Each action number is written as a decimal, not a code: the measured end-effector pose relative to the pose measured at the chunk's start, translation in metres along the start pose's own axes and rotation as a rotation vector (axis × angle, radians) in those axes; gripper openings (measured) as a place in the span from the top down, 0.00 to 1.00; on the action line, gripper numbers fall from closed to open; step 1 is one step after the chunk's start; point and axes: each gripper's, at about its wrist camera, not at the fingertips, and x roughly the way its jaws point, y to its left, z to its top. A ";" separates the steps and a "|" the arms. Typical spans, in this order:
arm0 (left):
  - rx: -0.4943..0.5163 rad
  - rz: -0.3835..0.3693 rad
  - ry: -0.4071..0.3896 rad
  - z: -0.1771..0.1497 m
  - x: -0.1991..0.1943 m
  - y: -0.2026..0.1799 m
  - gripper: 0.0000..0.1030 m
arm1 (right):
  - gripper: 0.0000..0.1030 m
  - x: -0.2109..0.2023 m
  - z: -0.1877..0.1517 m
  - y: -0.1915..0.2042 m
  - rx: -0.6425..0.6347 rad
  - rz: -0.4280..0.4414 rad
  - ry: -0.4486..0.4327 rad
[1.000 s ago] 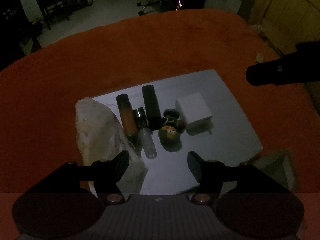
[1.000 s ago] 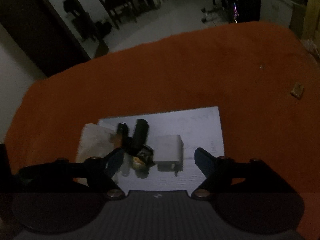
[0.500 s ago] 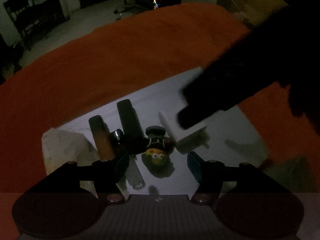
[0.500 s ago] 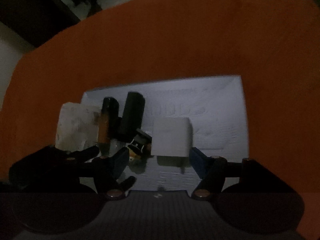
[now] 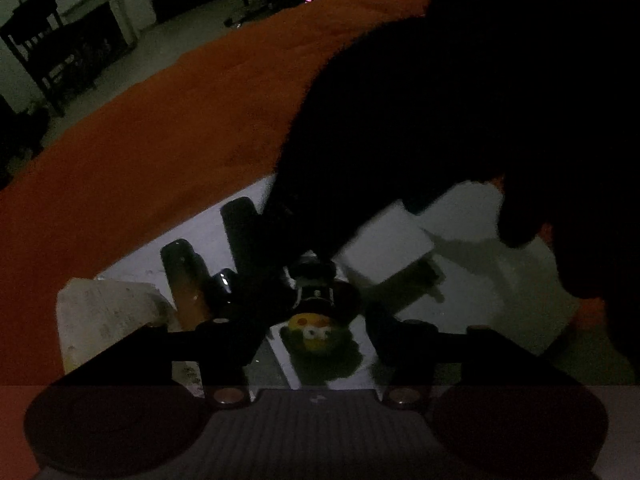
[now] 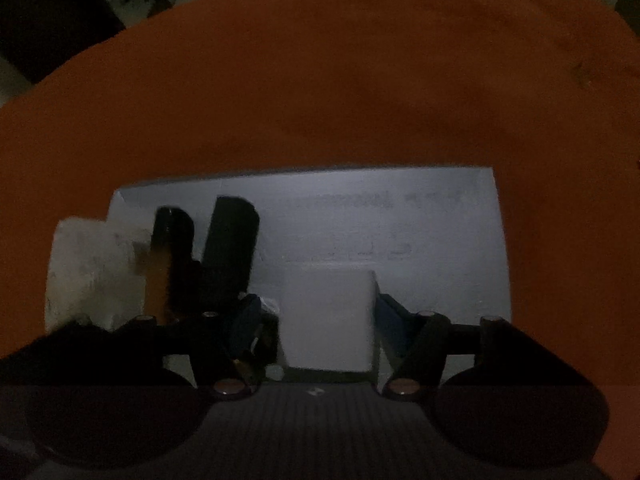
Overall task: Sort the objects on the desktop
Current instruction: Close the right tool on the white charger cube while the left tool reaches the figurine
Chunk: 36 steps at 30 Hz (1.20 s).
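Observation:
Several small objects lie on a grey sheet [image 6: 400, 208] on the orange table. A white charger block [image 6: 326, 320] sits between the fingers of my right gripper [image 6: 316, 328], which is open around it; it also shows in the left wrist view [image 5: 384, 248], tilted under the dark right gripper. My left gripper [image 5: 312, 336] is open over a small yellow-faced toy figure [image 5: 316, 320]. A black stick [image 6: 230, 248], an amber tube [image 6: 164, 264] and a white crumpled packet [image 6: 92, 272] lie to the left.
The orange tablecloth [image 6: 320, 80] surrounds the sheet on all sides. The dark bulk of the right gripper and hand [image 5: 480, 100] fills the upper right of the left wrist view. A dark chair [image 5: 44, 52] stands beyond the table's far edge.
My right gripper has come down and forward so the white charger block now lies between its fingers. My left gripper has moved closer to the toy figure.

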 end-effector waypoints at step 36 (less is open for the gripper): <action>-0.141 -0.080 0.060 -0.003 -0.015 -0.010 0.57 | 0.41 0.009 -0.022 -0.017 -0.027 -0.096 0.051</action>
